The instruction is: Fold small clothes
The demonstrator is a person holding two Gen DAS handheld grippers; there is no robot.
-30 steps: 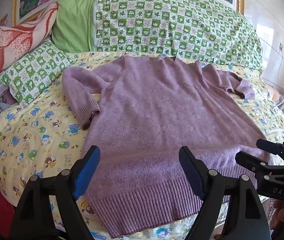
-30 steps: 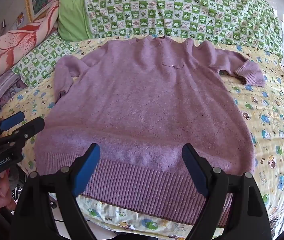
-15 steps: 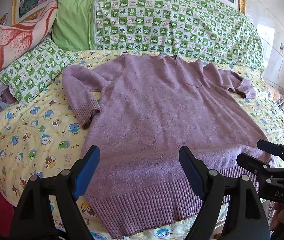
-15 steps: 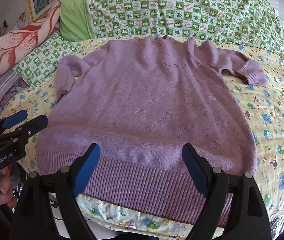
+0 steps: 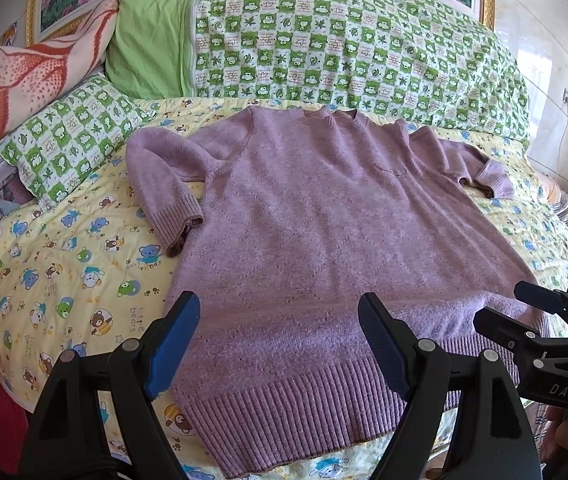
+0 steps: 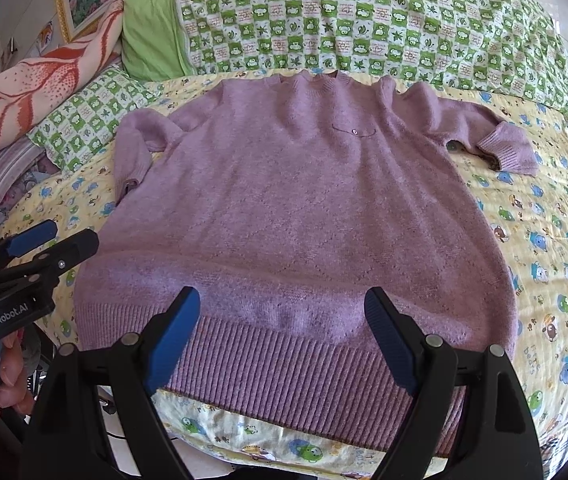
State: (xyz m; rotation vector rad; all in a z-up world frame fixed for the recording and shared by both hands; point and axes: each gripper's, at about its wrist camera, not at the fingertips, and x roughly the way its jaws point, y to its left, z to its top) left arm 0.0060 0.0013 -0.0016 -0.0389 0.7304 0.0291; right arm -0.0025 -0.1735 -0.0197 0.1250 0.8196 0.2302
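Observation:
A purple knit sweater [image 5: 323, 232] lies flat, front up, on the yellow cartoon bedsheet [image 5: 64, 264], collar far, ribbed hem near. It also shows in the right wrist view [image 6: 295, 208]. Its left sleeve [image 5: 164, 188] bends down beside the body; its right sleeve [image 6: 483, 128] lies out to the right. My left gripper [image 5: 280, 340] is open and empty above the hem's left part. My right gripper [image 6: 280, 336] is open and empty above the hem's middle. Each gripper shows at the side of the other's view: the right gripper in the left wrist view [image 5: 539, 320], the left gripper in the right wrist view [image 6: 32, 248].
A green checked quilt [image 5: 343, 48] and plain green bedding [image 5: 148, 40] lie behind the sweater. A green checked pillow [image 5: 68, 136] and a red-patterned blanket [image 5: 24, 80] are at the left. The bed's near edge [image 6: 244, 432] runs just below the hem.
Both grippers have drifted slightly; the sweater sits a touch lower and nearer in the views. Both stay open and the sweater has not moved.

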